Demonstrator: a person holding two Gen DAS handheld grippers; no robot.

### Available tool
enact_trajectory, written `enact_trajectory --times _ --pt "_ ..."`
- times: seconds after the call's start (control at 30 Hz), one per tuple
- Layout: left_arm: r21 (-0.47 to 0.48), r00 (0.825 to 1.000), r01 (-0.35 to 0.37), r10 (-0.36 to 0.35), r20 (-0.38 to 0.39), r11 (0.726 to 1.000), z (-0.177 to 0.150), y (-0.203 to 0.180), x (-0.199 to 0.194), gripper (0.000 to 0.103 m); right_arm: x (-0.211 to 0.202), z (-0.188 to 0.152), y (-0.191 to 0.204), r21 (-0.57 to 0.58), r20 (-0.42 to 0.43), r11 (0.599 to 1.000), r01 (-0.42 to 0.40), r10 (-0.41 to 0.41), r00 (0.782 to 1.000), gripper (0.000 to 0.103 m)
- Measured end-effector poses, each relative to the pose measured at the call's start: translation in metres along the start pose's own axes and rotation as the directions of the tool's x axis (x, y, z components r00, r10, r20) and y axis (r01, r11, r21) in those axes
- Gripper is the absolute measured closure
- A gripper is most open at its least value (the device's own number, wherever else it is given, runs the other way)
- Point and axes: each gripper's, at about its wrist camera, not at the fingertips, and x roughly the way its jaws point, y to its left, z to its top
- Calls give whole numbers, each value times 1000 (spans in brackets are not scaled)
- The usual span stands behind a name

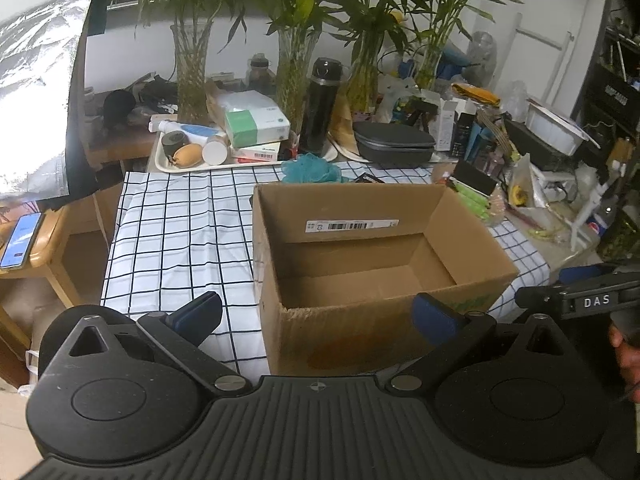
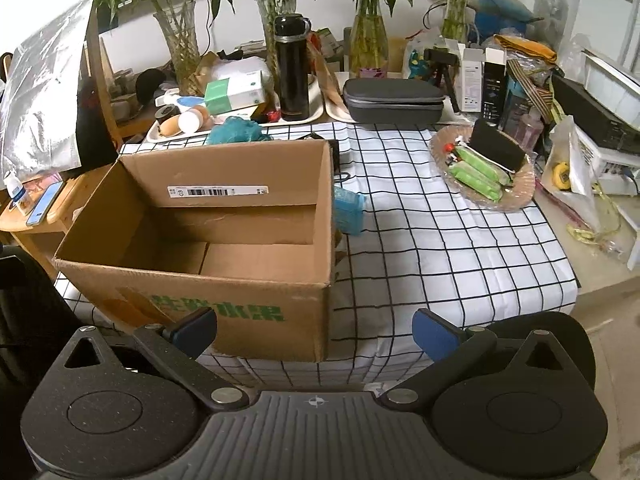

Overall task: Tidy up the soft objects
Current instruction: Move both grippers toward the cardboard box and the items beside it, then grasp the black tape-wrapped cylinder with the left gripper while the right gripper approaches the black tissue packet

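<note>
At the far left of the left wrist view, a crinkled silver sheet (image 1: 36, 108) cut off the wall behind it, and a phone (image 1: 20, 240) was seen lying on a wooden side table. The left gripper (image 1: 316, 316) was held with its jaws spread wide and nothing between them, just in front of an open cardboard box (image 1: 372, 320) whose floor was bare. The box stood on a checked tablecloth (image 1: 180, 232). A teal bath pouf (image 1: 310, 168) lay behind the box, its lower part hidden by the far wall. In the right wrist view, the right gripper (image 2: 314, 330) was likewise spread wide and empty, with a small blue packet (image 2: 349, 210) half concealed by the box's right wall. Further right, green packets (image 2: 478, 174) lay in a glass dish (image 2: 520, 192), partly covered by a dark object that could not be identified.
</note>
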Motion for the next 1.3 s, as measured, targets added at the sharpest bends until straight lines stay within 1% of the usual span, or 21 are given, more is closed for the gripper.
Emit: enact_trajectory --times 0.23,0.33,0.47,0.67,0.77,0.83,0.97,1.13,1.3 --pt "22 1000 -2 2 7 1000 1 -1 1 0 -3 0 -2 0 7 1000 -8 8 1000 0" --pt "18 1000 4 -4 15 1000 2 0 -1 0 -6 1 0 -9 18 1000 -15 15 1000 0" --pt "10 1000 -8 8 15 1000 5 2 -1 0 -11 2 1 -19 25 1000 -14 14 1000 0" --pt "13 999 -46 46 -11 999 11 5 5 0 -14 7 0 -28 27 999 -25 25 999 0" --pt "11 998 -51 52 -29 999 15 8 11 0 -13 9 0 -27 17 999 -25 26 1000 0" --pt "9 998 -40 40 -38 999 18 10 15 0 -10 13 -1 -26 10 999 -26 27 1000 0" --pt "13 998 -43 44 -46 999 27 12 23 0 -2 23 -5 -20 2 999 -33 33 999 0" --pt "6 998 -37 37 -59 999 37 16 34 0 10 38 -13 7 -8 998 -58 58 998 0" --pt "2 995 -57 57 -83 998 48 22 46 0 19 56 -14 -9 -2 998 -63 63 998 0"
